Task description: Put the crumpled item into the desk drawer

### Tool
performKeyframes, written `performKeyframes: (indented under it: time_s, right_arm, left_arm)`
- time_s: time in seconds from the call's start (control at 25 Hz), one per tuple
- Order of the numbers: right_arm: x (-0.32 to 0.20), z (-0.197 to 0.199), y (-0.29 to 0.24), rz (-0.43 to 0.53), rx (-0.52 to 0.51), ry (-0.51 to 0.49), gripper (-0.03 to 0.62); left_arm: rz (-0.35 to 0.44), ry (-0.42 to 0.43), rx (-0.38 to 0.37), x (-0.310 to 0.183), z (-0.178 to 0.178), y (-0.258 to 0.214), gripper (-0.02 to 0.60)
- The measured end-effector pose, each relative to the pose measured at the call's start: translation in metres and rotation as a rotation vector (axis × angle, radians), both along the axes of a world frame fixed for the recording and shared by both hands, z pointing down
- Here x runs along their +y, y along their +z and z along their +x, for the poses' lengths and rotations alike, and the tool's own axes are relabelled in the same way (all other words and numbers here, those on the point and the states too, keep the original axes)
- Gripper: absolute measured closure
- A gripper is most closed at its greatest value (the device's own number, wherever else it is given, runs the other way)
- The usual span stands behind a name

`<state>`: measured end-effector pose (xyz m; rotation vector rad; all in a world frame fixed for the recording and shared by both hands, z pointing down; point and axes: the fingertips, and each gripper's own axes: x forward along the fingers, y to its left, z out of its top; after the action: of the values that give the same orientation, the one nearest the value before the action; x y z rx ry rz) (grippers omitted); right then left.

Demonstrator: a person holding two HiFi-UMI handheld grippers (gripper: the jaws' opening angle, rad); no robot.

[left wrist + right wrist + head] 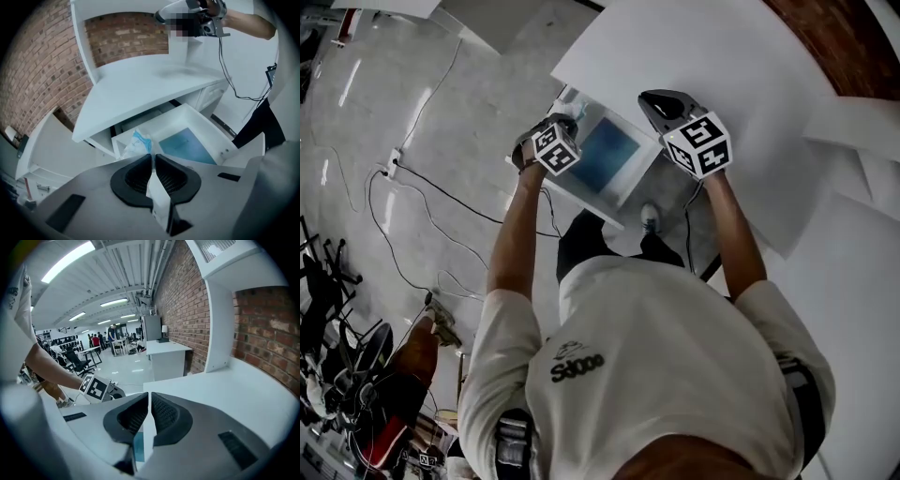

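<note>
The crumpled item (135, 144), white with a blue patch, hangs into the back left corner of the open desk drawer (206, 123). My left gripper (152, 157) is shut, its tips pinching the item's near edge. A blue sheet (184, 145) lies flat on the drawer floor. In the head view the left gripper (555, 146) hovers over the left side of the drawer (568, 193), and the item is hidden beneath it. My right gripper (694, 137) is over the white desk top (741, 84), to the right of the drawer. Its jaws (149, 400) are shut with nothing between them.
A brick wall (42, 70) backs the desk, with a white hutch upright (218, 310) standing on it. Cables (441, 192) trail over the floor to the left. Another white desk (166, 357) stands further down the room. The person's legs stand just in front of the drawer.
</note>
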<state>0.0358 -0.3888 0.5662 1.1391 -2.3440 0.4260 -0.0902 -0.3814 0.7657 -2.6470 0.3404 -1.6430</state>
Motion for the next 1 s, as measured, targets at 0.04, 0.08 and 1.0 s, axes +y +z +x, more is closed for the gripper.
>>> performKeyframes:
  time_s: [0.04,0.08,1.0]
  right_arm:
    - [-0.001,0.003,0.003,-0.007,0.003,0.01,0.588]
    - [-0.003,0.006,0.006,-0.01,0.003,0.019,0.588]
    - [-0.008,0.057,0.034,-0.074,0.041,0.176,0.589]
  left_arm:
    - [-0.028,0.004,0.006,0.001,0.004,0.007,0.54]
    - [-0.049,0.008,0.013,0.0,0.009,0.013,0.54]
    - [-0.134,0.011,-0.089,-0.03,0.035,0.109,0.452]
